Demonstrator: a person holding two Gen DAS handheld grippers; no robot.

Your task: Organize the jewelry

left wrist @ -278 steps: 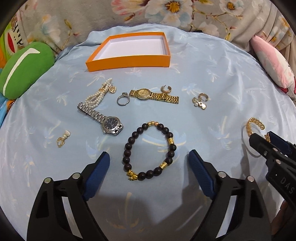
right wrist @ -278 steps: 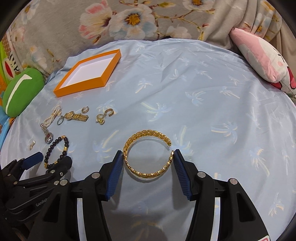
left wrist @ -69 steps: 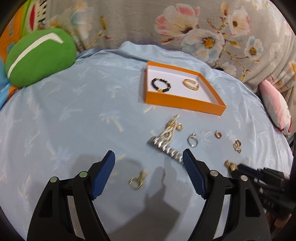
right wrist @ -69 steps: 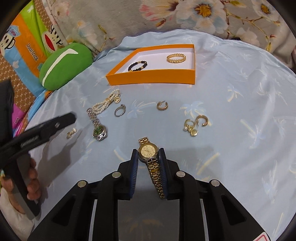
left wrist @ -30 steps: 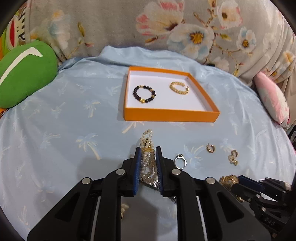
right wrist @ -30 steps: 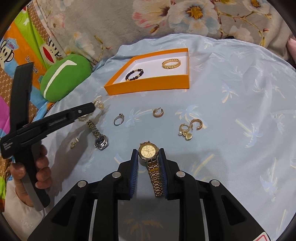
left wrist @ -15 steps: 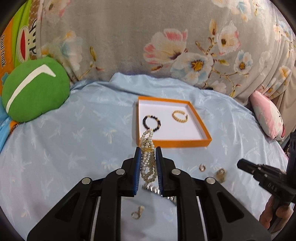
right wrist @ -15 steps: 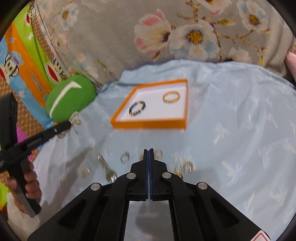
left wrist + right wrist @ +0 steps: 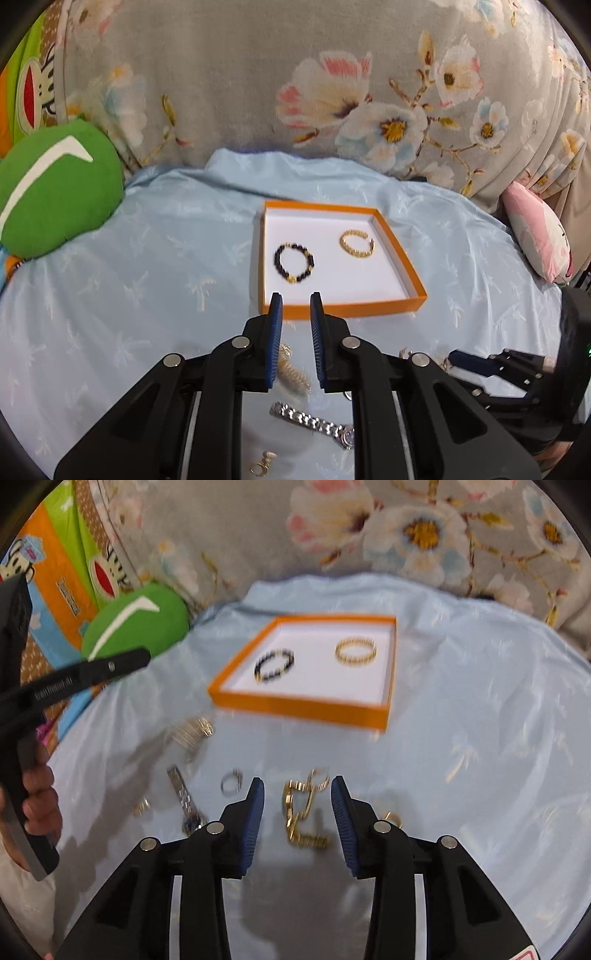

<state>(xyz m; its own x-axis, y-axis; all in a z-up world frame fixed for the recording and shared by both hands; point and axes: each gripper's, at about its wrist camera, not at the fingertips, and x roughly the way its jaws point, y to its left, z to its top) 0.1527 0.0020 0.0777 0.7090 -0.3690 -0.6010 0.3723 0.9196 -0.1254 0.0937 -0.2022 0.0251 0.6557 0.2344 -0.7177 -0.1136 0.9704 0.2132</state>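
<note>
Cushions frame the scene: a round green cushion with a white stripe point(image 9: 55, 184) at far left and a pink one point(image 9: 535, 236) at far right, both against grey floral fabric point(image 9: 258, 92). A light blue palm-print cloth point(image 9: 147, 277) covers the surface. Nothing stands between the grippers and the shallow orange cardboard tray with a white floor point(image 9: 343, 304), which lies in the middle distance.

The left gripper point(image 9: 296, 299) hovers just short of the tray's near wall, its blue pads narrowly parted with nothing between them. The right gripper point(image 9: 297, 786) has just been opening its jaws; they stand apart and grip nothing. A gold link-band wristwatch point(image 9: 301, 812) lies crumpled on the cloth beneath the gap, touching neither pad.

A black bead bracelet with gold beads point(image 9: 294, 263) and an open gold chain cuff point(image 9: 356, 243) lie side by side in the tray. A blurred pearl bracelet point(image 9: 291, 373), a silver steel watch point(image 9: 314, 424), a silver ring point(image 9: 232, 782) and a small gold earring point(image 9: 262, 463) are scattered on the near cloth.
</note>
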